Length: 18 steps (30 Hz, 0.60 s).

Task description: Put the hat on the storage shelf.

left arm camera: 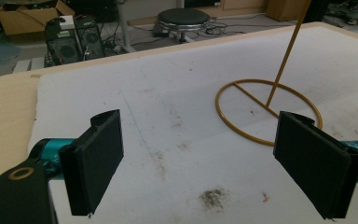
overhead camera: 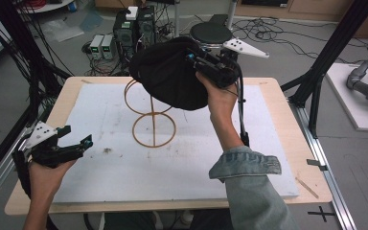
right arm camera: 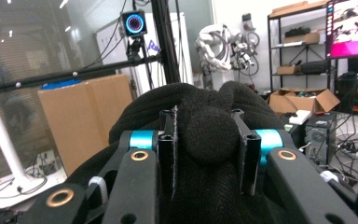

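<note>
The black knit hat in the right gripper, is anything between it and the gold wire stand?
Nothing visible. The black knit hat, pinched by the right gripper, hangs at the gold wire stand, hiding its top.

Black hat [overhead camera: 170, 76]: matt knitted cloth, fuzzy. Wire stand [overhead camera: 151, 122]: thin yellow-gold metal, smooth. Table pad [overhead camera: 124, 167]: white, matt, stained. Table edge [overhead camera: 67, 91]: pale wood. Gripper pads [left arm camera: 98, 158]: matt black.

black claws [left arm camera: 205, 163], teal joints, brass rivets; rolled denim sleeve [overhead camera: 249, 167].
</note>
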### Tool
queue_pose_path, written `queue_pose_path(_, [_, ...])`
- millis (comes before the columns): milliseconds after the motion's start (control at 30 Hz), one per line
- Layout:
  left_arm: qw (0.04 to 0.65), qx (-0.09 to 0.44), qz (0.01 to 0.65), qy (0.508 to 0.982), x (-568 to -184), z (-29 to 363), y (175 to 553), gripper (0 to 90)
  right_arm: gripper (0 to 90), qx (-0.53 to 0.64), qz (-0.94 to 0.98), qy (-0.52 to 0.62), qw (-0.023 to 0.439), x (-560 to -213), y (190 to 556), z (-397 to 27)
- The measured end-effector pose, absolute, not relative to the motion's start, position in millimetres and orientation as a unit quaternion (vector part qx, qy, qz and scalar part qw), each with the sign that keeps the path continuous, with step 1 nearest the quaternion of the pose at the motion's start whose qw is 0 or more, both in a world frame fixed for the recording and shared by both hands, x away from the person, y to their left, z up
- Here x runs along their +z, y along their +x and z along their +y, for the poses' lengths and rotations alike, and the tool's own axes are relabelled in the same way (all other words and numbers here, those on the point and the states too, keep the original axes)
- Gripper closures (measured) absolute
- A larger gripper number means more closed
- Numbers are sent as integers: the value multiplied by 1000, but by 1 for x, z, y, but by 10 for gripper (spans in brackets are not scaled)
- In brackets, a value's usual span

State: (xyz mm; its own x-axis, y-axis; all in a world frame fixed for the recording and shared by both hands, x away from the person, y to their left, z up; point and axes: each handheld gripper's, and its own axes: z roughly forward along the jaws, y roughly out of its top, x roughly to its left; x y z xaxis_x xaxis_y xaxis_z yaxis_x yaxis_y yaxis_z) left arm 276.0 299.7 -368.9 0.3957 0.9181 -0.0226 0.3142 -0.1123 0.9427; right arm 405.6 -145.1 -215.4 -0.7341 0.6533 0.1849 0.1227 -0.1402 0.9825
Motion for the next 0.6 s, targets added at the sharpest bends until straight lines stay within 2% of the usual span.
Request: queue_pose_path(600, [488, 310, 454, 678, -368, 300, 275, 162, 661, 641, 686, 309, 154, -238, 418, -101])
